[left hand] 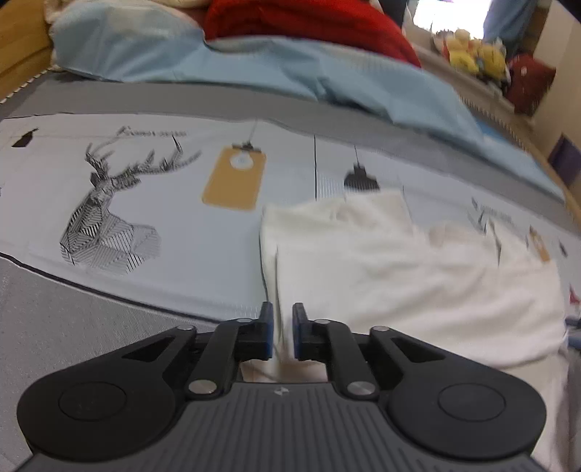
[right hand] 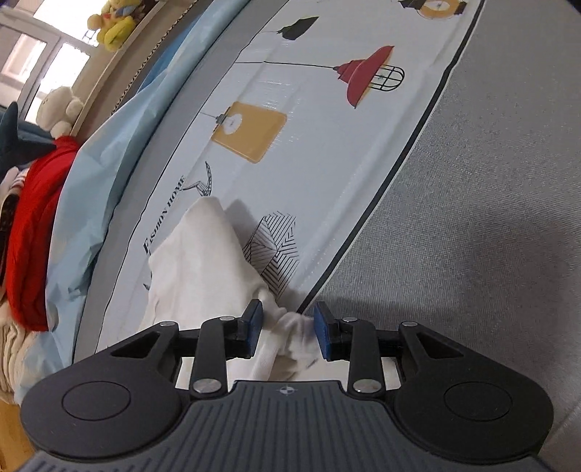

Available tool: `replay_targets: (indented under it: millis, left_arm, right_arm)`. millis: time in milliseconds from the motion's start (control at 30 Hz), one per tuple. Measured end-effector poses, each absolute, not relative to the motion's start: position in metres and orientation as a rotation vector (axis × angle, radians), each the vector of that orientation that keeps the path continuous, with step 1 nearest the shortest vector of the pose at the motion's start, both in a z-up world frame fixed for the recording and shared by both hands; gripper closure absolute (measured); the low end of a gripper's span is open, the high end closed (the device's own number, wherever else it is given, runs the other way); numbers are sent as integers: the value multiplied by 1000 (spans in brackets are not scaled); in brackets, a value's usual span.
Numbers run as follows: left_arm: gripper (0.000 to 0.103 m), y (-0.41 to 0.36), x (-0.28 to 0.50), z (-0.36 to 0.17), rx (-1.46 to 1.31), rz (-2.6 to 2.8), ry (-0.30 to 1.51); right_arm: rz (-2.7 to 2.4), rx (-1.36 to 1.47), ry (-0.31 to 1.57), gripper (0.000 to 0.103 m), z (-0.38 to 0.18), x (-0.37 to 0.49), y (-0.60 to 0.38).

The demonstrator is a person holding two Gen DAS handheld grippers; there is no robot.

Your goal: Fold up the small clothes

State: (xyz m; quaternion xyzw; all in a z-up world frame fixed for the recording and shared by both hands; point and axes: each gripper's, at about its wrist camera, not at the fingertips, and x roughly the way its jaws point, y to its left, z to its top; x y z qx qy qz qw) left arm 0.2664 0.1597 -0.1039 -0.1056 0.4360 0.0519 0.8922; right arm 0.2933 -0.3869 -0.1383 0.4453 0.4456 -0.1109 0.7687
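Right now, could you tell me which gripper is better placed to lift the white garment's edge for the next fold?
Probably the left gripper: its narrow gap already straddles the white garment edge. The right gripper stands wider, with only bunched fabric between its pads.

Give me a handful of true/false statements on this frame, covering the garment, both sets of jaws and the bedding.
1. The garment is white. True.
2. The right gripper has bunched white fabric between its jaws. True.
3. The left gripper hangs over bare gray cover with no cloth between its jaws. False: a white fold runs between them.
4. The bedsheet is printed with a deer. True.
5. The blanket heaped at the bed's far edge is green. False: it is red.
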Motion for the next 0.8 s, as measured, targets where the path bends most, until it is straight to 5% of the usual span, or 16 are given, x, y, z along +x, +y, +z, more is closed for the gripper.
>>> replay_targets:
  millis: [233,533,800]
  left_arm:
    - [90,157,272,-96,-223,114,853]
    - [90,139,272,-96,-171,51,844]
    - [90,140,273,-102,-174,45,861]
  right_arm:
    - [-218,836,967,103,-126,298,-382]
    - [-117,830,830,99,-100,294,-392]
    - [-158,665,1043,103,-135,308,-368]
